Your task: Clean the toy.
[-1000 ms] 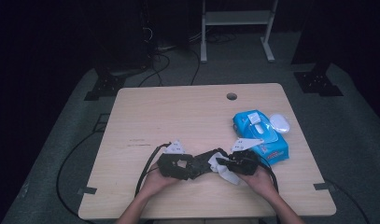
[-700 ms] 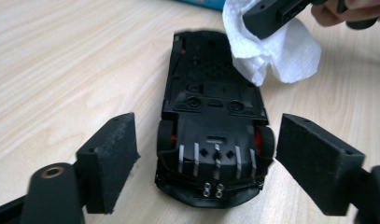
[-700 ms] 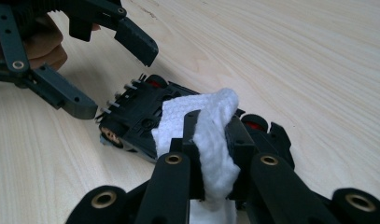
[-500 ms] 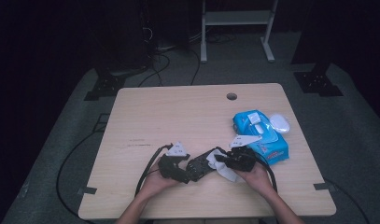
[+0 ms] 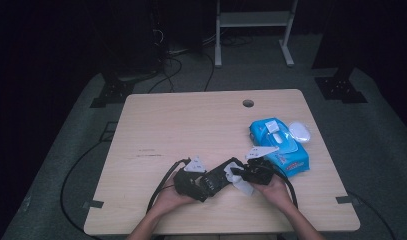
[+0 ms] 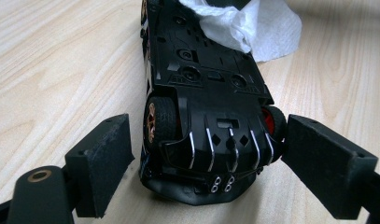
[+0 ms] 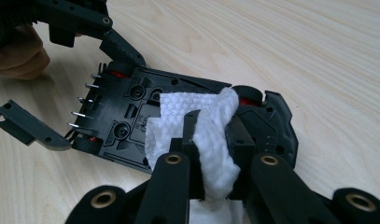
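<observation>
lying belly-up on the pale wood-grain counter (image 5: 191, 125), near its front edge, is a black plastic toy car (image 6: 206, 88), its flat underside moulded with screw wells and silver diffuser fins, its ribbed rubber tyres on copper and red rims. the left hand-held gripper (image 6: 206, 158) has just been opening its jaws; they now stand wide on either side of the car's rear end, the square matte pads clear of the left wheel and just beside the right one, whether touching i cannot tell. the right hand-held gripper (image 7: 215, 140) is clamped shut on a white wipe (image 7: 211, 135), a soft, dimpled, crumpled sheet that drapes over the car's underside. in the high view both grippers meet at the car between the two hands. just beyond the right hand lies a glossy blue wipe pack (image 5: 281, 145), its flap open, with a white oval lid (image 5: 299, 131) beside it.
</observation>
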`<act>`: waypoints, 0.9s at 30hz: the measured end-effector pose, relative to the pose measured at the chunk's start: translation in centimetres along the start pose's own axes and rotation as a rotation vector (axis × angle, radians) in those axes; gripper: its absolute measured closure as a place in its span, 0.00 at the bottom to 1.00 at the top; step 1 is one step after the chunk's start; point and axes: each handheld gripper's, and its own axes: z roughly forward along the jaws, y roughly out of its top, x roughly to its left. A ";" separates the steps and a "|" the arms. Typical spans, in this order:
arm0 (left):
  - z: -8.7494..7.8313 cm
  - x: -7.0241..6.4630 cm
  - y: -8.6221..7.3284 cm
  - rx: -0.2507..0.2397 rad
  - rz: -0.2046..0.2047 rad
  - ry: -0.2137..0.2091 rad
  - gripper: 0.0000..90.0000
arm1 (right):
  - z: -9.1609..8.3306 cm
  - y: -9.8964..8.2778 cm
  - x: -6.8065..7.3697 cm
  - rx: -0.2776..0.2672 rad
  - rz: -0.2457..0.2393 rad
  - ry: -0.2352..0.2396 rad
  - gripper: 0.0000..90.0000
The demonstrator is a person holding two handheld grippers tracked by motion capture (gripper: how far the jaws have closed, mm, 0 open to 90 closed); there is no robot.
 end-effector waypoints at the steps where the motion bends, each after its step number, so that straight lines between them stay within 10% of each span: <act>1: 0.0 0.0 0.0 0.005 0.005 0.002 0.17 | 0.0 0.0 0.0 0.000 0.001 0.000 0.90; 27: 0.3 0.1 -0.2 0.029 0.028 0.058 0.20 | 0.3 -0.1 1.0 0.020 0.001 0.040 0.90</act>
